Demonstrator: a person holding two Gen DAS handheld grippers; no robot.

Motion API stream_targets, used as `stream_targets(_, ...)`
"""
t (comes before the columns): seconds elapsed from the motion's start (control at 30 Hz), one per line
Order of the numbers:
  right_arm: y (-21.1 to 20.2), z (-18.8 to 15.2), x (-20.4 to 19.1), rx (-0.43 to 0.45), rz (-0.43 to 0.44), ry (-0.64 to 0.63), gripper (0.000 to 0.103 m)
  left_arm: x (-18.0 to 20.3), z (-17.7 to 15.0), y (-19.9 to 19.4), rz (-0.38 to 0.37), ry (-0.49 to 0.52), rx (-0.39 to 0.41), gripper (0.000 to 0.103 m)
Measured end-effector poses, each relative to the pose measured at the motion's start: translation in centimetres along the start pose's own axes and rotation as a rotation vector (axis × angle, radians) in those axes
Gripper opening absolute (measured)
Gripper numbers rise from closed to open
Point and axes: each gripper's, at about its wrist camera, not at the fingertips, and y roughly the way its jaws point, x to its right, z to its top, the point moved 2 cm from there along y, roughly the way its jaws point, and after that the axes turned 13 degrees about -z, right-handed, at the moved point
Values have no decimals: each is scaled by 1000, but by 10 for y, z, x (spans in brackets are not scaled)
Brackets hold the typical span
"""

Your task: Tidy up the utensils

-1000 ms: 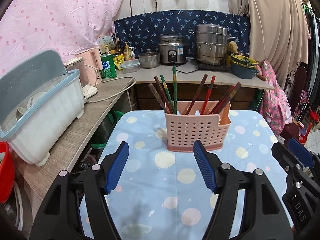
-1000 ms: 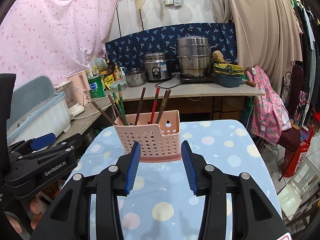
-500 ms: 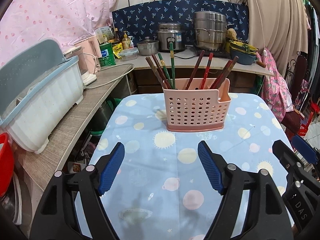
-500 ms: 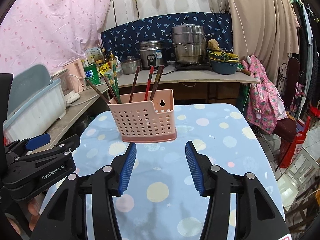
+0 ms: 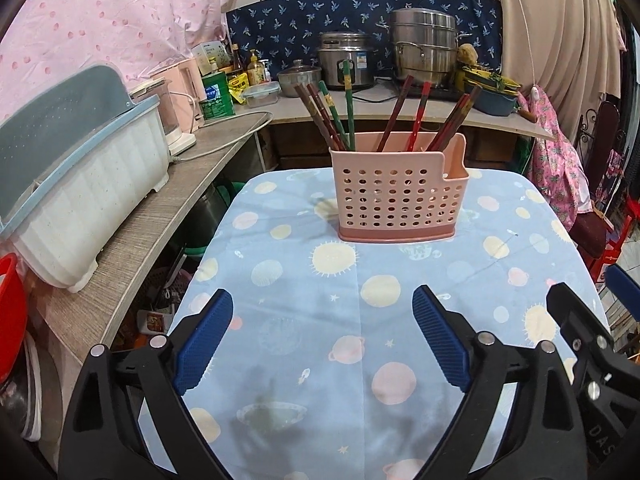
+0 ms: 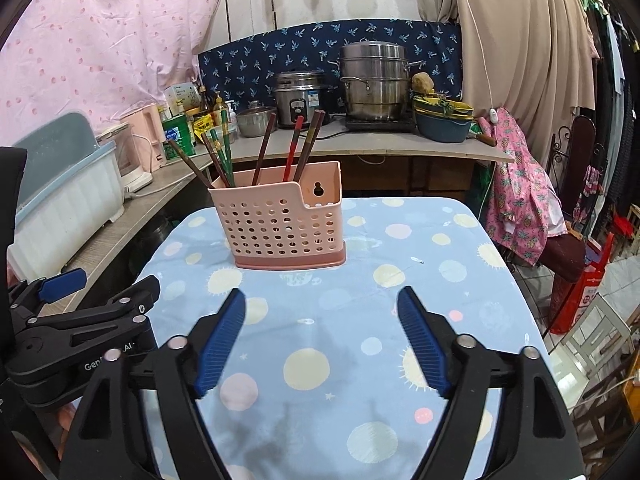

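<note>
A pink perforated utensil holder point(image 5: 398, 196) point(image 6: 280, 224) stands upright on the table point(image 5: 280, 320) with the blue planet-print cloth. Several chopsticks point(image 5: 340, 116) point(image 6: 296, 148), brown, green and red, stick up out of it. My left gripper point(image 5: 322, 332) hovers over the near part of the table, well short of the holder; its jaws are opening and nothing is between them. My right gripper point(image 6: 320, 332) hangs beside it, jaws also opening and empty. The right gripper's body point(image 5: 592, 352) shows at the right edge of the left wrist view, and the left gripper's body point(image 6: 80, 320) at the left edge of the right wrist view.
A white and blue dish rack point(image 5: 76, 184) sits on the wooden counter point(image 5: 160, 208) left of the table. The back counter holds a rice cooker point(image 5: 346, 62), a steel steamer pot point(image 5: 424, 44) and bowls point(image 5: 488, 92). A red basin point(image 5: 10, 312) is at far left. A chair with pink cloth point(image 6: 520, 208) stands right.
Both grippers have opened wider and pulled back from the pink holder, which now looks farther away. The holder and its chopsticks have stayed where they were on the table.
</note>
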Motion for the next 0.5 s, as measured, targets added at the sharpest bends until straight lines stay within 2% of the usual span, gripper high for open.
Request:
stream_targets(0.33,5,-9,-3,-18,-29,-29,85,-10,-7,5,8,-20,-13,92)
stream_targets(0.5,4,-12,-8,-14,-36,-44,94,-13,-8,5,13,-23,-16,92)
